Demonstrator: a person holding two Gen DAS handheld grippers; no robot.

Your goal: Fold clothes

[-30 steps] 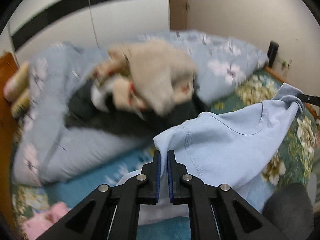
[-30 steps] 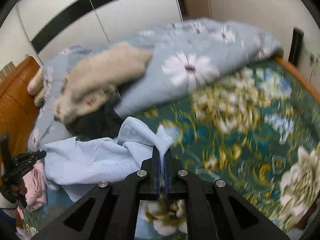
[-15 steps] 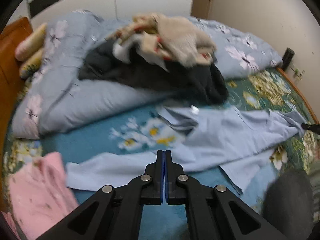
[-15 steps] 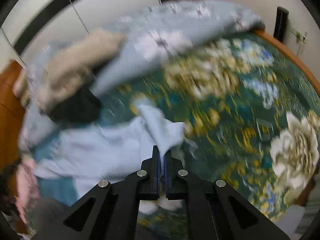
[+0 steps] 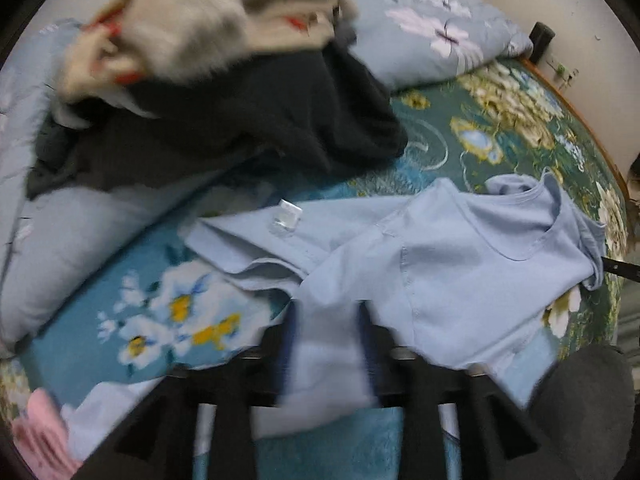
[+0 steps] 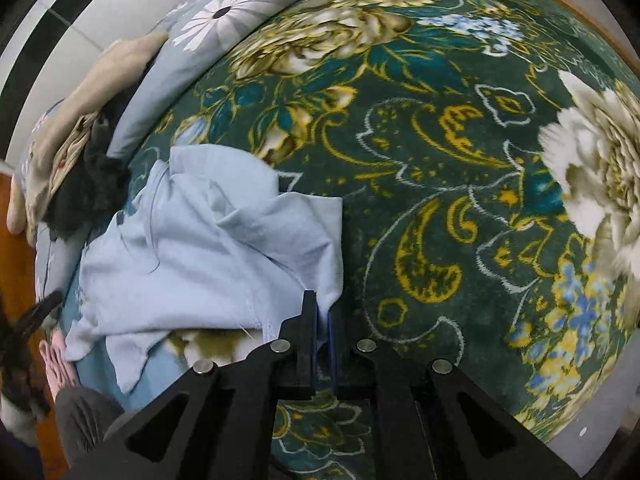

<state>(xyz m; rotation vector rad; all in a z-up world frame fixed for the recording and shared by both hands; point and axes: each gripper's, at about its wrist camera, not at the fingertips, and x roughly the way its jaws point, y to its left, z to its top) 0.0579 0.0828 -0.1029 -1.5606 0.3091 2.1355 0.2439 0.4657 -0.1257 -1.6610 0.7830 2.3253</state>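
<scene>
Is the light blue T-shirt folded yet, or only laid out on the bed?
Laid out, not folded. The light blue T-shirt lies rumpled across the floral blanket, neckline showing, with no neat fold lines.

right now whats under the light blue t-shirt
The light blue t-shirt lies spread on the green floral blanket; whatever else is beneath it is covered.

Left hand-held gripper (image 5: 326,344) blurred, jaws apparently just opened; right hand-held gripper (image 6: 322,320) clamped shut.
</scene>
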